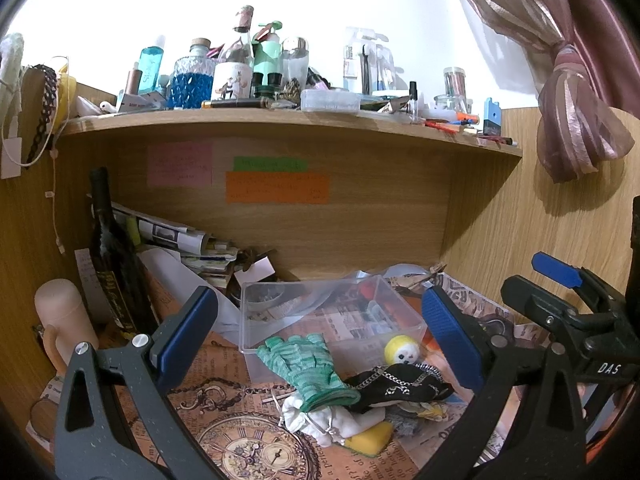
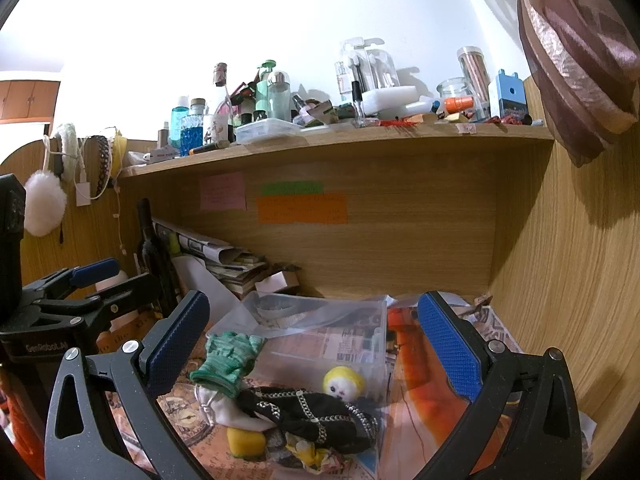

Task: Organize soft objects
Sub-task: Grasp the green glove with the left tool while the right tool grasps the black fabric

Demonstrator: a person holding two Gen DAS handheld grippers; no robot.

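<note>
A pile of soft things lies on the patterned desk paper in front of a clear plastic box (image 1: 332,312) (image 2: 320,332). It holds a green knitted glove (image 1: 308,364) (image 2: 228,354), a black chain-print cloth (image 1: 396,386) (image 2: 312,412), a small yellow-headed doll (image 1: 401,350) (image 2: 343,381), a white cloth (image 1: 320,416) (image 2: 224,406) and a yellow sponge (image 1: 370,438) (image 2: 245,442). My left gripper (image 1: 320,336) is open and empty above the pile. My right gripper (image 2: 316,344) is open and empty over the box and pile; it also shows in the left wrist view (image 1: 560,280).
A dark wine bottle (image 1: 114,260) (image 2: 154,252) and stacked papers (image 1: 188,240) stand at the back left of the alcove. A pale flask (image 1: 64,320) stands at the left. A cluttered shelf (image 1: 280,120) runs overhead. A wooden side wall (image 2: 568,280) is at the right.
</note>
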